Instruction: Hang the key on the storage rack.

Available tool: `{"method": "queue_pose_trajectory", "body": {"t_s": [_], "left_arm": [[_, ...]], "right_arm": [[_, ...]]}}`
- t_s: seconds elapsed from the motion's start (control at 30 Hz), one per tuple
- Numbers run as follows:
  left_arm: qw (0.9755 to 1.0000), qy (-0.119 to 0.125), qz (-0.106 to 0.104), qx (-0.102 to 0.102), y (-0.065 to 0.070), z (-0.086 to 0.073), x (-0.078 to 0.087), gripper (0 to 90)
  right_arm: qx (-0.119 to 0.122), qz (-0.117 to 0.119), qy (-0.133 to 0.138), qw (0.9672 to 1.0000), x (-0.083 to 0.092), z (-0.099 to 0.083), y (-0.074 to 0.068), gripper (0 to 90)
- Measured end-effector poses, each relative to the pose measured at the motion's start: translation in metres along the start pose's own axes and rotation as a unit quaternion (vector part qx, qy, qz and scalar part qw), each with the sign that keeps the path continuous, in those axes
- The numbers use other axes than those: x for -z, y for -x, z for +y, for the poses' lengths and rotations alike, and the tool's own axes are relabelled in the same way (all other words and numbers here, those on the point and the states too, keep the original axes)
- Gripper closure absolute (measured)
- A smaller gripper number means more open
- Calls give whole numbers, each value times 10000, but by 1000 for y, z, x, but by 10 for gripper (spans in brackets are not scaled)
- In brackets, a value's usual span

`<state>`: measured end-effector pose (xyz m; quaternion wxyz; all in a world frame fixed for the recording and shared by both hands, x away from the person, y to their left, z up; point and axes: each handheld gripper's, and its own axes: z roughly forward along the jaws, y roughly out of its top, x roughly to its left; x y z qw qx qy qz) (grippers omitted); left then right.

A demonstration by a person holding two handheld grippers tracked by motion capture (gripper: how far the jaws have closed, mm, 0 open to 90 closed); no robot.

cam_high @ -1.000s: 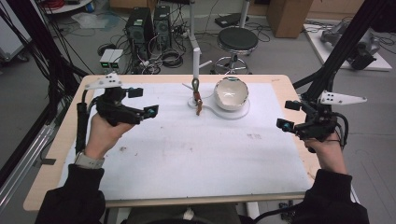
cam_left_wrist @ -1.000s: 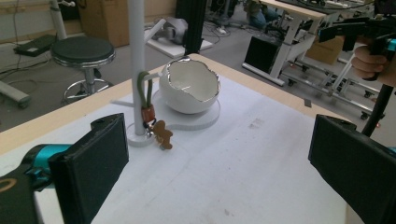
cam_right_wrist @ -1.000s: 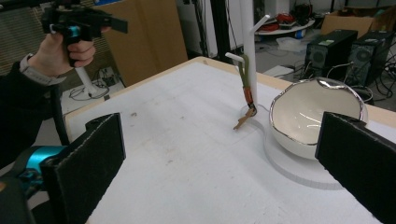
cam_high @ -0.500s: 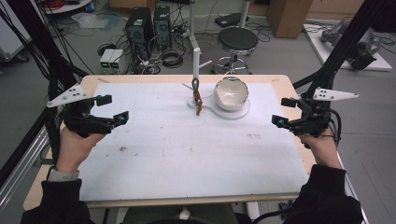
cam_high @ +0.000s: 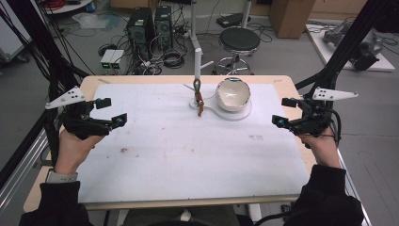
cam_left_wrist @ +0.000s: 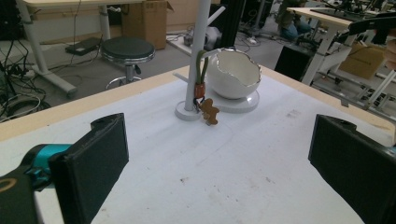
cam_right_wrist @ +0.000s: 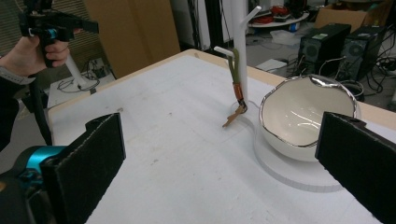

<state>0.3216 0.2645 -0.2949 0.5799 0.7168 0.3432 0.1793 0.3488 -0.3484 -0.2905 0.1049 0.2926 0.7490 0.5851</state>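
Observation:
A white peg stand (cam_high: pixel 197 70) (cam_left_wrist: pixel 198 51) (cam_right_wrist: pixel 240 51) rises at the table's far middle. From one of its pegs hangs a green strap with an orange band and a brown gingerbread-shaped charm (cam_high: pixel 200 107) (cam_left_wrist: pixel 210 112) (cam_right_wrist: pixel 235 115). Right beside it a white egg-shaped bowl (cam_high: pixel 233 94) (cam_left_wrist: pixel 233 74) (cam_right_wrist: pixel 299 116) sits on a white base. My left gripper (cam_high: pixel 107 111) (cam_left_wrist: pixel 217 168) hovers open at the table's left edge, holding nothing. My right gripper (cam_high: pixel 284 112) (cam_right_wrist: pixel 224 168) is open at the right edge, also holding nothing.
The white table mat (cam_high: pixel 188 150) carries a few dark smudges. Beyond the table stand a black stool (cam_high: pixel 240 41), computer towers (cam_high: pixel 150 23) and floor cables. Black frame posts flank both sides.
My left gripper has drawn back from the table's inner left to the left edge and lowered. My right gripper has shifted slightly outward. Stand, charm and bowl are unmoved.

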Motion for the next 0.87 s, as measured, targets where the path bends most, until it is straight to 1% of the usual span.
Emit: {"method": "queue_pose_trajectory", "body": {"t_s": [0.23,0.3,0.4,0.43,0.53,0.63,0.73,0.87], "left_arm": [[10000,-24,76,-14,0,-1,-1,54],[10000,-32,31,-28,-1,-1,-1,54],[9999,12,-104,-83,0,-1,-2,54],[9999,22,-114,-64,0,-1,-3,54],[9999,-30,-100,-77,0,-1,-5,54],[9999,-5,-100,-23,0,-2,-6,54],[9999,-69,-80,-30,0,-2,-7,54],[10000,-64,-53,-45,0,-2,-7,54]], "right_arm": [[7,-11,-9,10000,1,0,0,11],[23,-9,-32,10000,0,0,-1,11],[59,-4,-71,10000,-3,0,-3,11],[66,2,-93,9999,-4,0,-3,11],[94,-33,-140,9999,-5,-1,-3,11],[103,-39,-134,9998,-5,-1,-4,11],[93,-23,-145,9998,-5,-1,-4,11],[84,-16,-131,9999,-5,-1,-4,11]]}}
